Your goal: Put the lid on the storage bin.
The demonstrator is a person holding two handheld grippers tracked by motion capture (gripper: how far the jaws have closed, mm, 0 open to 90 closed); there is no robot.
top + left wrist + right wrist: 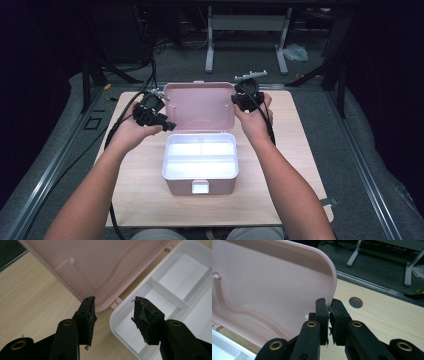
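Observation:
A pink box (200, 186) stands in the middle of the wooden table with its lid (200, 105) raised upright behind it. Inside lies a white divided tray (200, 155) with nothing in its compartments. My right gripper (329, 305) is shut on the lid's (267, 285) right edge, which it pinches between its pads. My left gripper (113, 306) is open with nothing between its jaws. It hovers over the lid's lower left corner (100, 262) and the tray's corner (175, 282). In the high view it (167, 125) sits just left of the lid.
The table (295, 150) has bare wood on both sides of the box and a round cable hole (355, 302) near its far right edge. Black cables trail off the left side. A desk frame (245, 40) stands on the floor beyond.

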